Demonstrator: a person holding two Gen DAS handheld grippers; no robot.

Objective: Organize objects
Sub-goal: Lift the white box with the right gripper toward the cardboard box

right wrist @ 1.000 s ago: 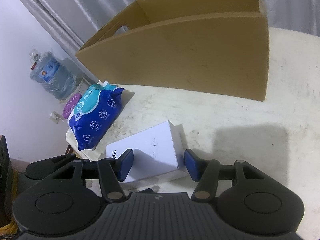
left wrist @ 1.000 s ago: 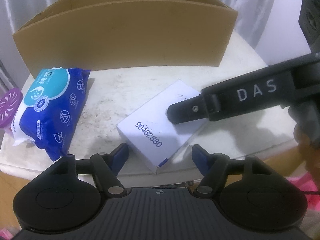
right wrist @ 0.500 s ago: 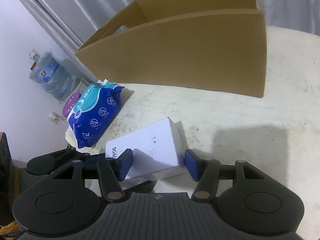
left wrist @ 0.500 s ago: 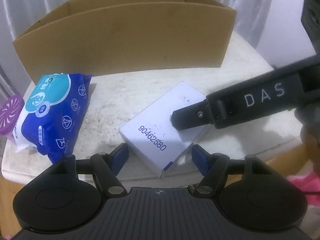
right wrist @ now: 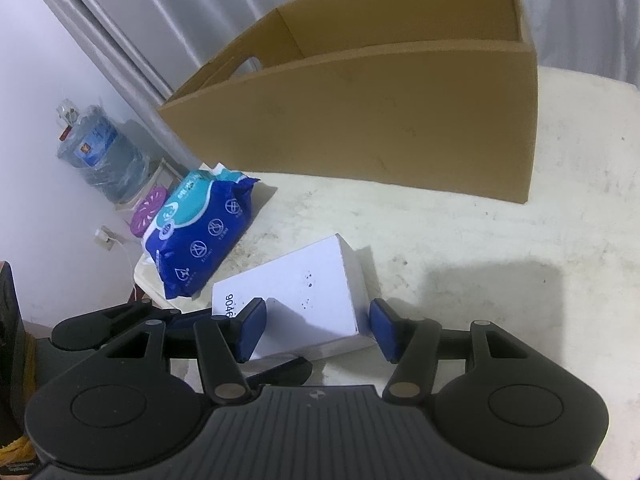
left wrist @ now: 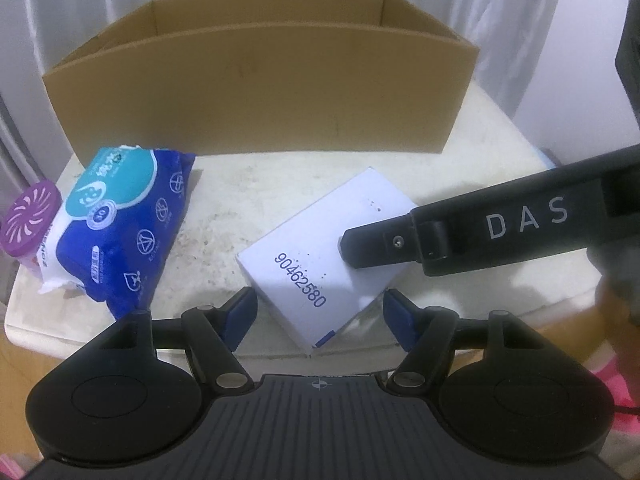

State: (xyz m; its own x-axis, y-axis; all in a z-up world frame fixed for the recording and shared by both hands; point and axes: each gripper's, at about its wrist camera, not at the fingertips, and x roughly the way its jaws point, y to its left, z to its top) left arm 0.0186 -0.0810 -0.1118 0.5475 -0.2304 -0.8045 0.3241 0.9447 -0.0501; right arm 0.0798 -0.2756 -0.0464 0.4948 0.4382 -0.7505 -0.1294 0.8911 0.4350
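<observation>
Between the half-open, empty pads of the right gripper (right wrist: pixel 316 328) lies the white box (right wrist: pixel 296 292), flat at the table's near edge, long axis running near-left to far-right; the left gripper (left wrist: pixel 318 322), also half-open and empty, hangs just short of it.

White box (left wrist: pixel 320 256) slightly nearer the left gripper (left wrist: pixel 318 318) fingers
</observation>
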